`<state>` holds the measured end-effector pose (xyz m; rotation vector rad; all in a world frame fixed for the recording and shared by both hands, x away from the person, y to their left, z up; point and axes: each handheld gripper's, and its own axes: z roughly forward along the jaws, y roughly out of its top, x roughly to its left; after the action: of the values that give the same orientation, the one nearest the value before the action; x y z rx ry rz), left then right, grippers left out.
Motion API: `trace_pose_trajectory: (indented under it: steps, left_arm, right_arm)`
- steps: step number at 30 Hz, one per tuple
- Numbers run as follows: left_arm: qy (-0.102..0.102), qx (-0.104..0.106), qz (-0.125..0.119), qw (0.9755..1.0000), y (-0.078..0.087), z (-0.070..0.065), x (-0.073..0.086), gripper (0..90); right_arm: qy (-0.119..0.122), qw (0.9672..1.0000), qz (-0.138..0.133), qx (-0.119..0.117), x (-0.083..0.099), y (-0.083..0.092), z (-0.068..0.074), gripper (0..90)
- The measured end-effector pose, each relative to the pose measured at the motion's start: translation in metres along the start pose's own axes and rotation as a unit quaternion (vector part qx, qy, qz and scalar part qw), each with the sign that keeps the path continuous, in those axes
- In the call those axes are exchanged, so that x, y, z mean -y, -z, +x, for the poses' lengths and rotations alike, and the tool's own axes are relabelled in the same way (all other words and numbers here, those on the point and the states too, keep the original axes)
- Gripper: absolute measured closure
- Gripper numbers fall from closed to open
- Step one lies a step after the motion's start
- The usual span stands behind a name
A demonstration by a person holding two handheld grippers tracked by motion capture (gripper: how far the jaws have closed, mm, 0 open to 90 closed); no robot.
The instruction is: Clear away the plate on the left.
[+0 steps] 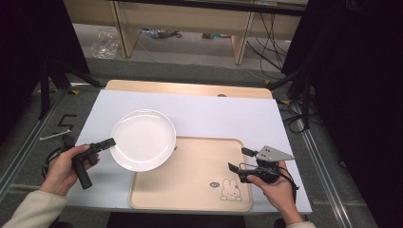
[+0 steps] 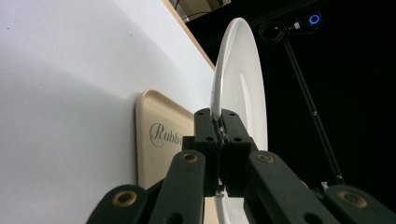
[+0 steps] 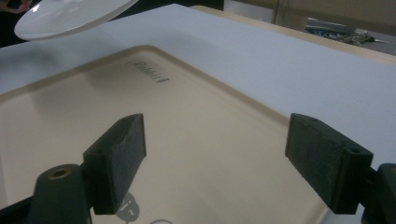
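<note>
High view: left gripper, level in a hand at 8 o'clock, clamps the white plate by its 9 o'clock rim, raised over the beige tray; left gripper view: jaws pinching that rim; right gripper view: right gripper jaws apart above tray.

This looks like a lab or recording room rather than a home. The white-topped table stands on grey carpet, hemmed left and right by black curtains and black stand legs. Beyond the table, pale wooden desks with loose cables hanging under them line the wall. Metal floor rails run along both sides of the table.
</note>
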<state>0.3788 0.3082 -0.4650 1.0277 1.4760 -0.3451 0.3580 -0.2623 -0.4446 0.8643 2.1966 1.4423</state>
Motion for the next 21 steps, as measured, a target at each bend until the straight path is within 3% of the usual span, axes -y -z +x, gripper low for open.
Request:
trace_pose_trajectory:
  steps: [1, 2, 6, 7, 10, 13, 21]
  left_arm:
    - [0.000, 0.000, 0.000, 1.0000, -0.0002, -0.0002, 0.0003, 86.8]
    - [-0.001, 0.001, 0.001, 1.0000, -0.0007, -0.0003, 0.0006, 86.8]
    - [-0.003, -0.001, 0.007, 1.0000, -0.0031, -0.0008, 0.0026, 86.7]
    - [-0.002, 0.007, 0.004, 1.0000, -0.0040, -0.0006, 0.0033, 86.7]
    - [-0.003, 0.002, 0.011, 0.9999, -0.0045, -0.0025, 0.0038, 86.7]
    - [-0.003, 0.004, 0.012, 0.9999, -0.0055, -0.0031, 0.0048, 86.7]
    - [-0.004, 0.005, 0.018, 0.9998, -0.0092, -0.0051, 0.0077, 86.7]
  right_arm:
    - [0.002, 1.0000, -0.001, 0.002, -0.0001, 0.0000, -0.0002, 21.2]
    - [-0.009, 0.9999, -0.001, -0.011, 0.0003, -0.0009, 0.0008, 21.2]
    - [-0.009, 0.9999, -0.001, -0.012, 0.0003, -0.0009, 0.0007, 21.2]
    - [-0.008, 0.9999, -0.002, -0.011, 0.0002, -0.0009, 0.0007, 21.2]
    - [-0.005, 1.0000, 0.008, -0.004, -0.0004, 0.0010, 0.0005, 21.2]
    - [-0.010, 0.9999, -0.002, -0.013, 0.0004, -0.0012, 0.0008, 21.2]
    - [0.004, 1.0000, 0.005, 0.002, -0.0005, 0.0013, -0.0004, 21.2]
